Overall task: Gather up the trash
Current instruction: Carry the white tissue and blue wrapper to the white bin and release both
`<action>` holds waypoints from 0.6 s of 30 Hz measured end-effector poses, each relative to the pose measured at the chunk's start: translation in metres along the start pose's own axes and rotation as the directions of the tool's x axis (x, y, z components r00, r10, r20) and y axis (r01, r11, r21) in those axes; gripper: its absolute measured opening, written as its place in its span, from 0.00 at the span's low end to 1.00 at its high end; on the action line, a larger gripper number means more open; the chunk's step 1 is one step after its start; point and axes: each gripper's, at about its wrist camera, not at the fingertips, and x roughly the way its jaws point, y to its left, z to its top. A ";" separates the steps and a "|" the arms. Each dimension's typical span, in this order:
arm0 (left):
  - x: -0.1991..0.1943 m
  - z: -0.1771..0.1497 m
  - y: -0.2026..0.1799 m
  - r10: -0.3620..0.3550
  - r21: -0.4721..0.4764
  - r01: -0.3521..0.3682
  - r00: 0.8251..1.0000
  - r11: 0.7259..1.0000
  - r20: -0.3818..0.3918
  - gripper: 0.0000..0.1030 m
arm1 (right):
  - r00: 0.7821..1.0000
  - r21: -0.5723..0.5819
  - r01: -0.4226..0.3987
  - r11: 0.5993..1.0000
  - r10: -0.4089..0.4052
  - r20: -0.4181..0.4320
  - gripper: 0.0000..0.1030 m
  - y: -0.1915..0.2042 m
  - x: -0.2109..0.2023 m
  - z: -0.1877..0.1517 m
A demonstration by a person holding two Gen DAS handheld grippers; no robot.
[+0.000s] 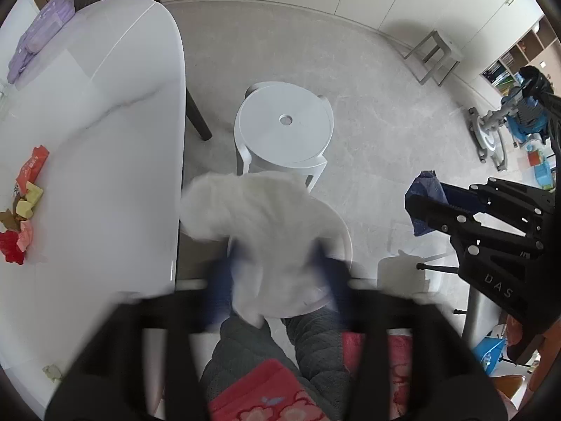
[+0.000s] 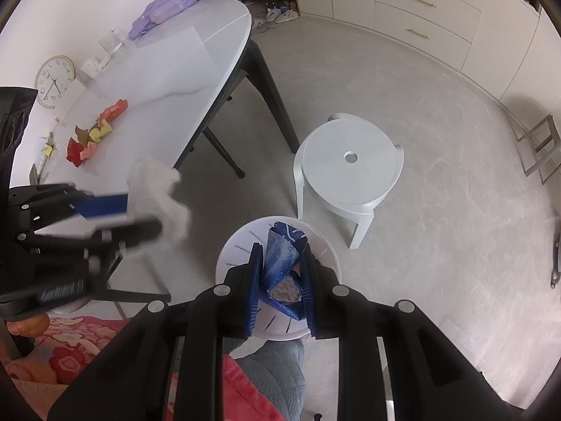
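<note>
A crumpled white tissue [image 1: 259, 231] lies loose between the blurred, wide-apart blue fingers [image 1: 219, 284] of my left gripper [image 1: 277, 277], which is open. It hangs over the round white bin [image 1: 347, 245], beside the table edge. In the right wrist view the same tissue [image 2: 157, 189] sits at the tips of the left gripper [image 2: 143, 215]. My right gripper [image 2: 283, 251] is shut on a dark blue patterned wrapper [image 2: 280, 259] right above the bin [image 2: 228, 256]. From the left wrist view that gripper [image 1: 431, 200] shows at the right with the wrapper [image 1: 422, 184].
Red, yellow and pink wrappers [image 2: 94, 133] lie on the white table [image 2: 168, 80], also seen as a heap [image 1: 21, 210] at the left. Purple packs [image 2: 164, 10], a glass [image 2: 112, 42] and a clock [image 2: 54, 80] are farther back. A white stool [image 2: 350, 165] stands beside the bin. A person's grey-trousered legs [image 1: 245, 351] are below.
</note>
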 end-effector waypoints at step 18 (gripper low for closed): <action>-0.030 -0.005 0.018 0.073 -0.051 -0.067 0.991 0.996 0.115 0.88 | 1.000 -0.024 -0.018 1.000 0.018 -0.020 0.24 0.004 0.008 -0.001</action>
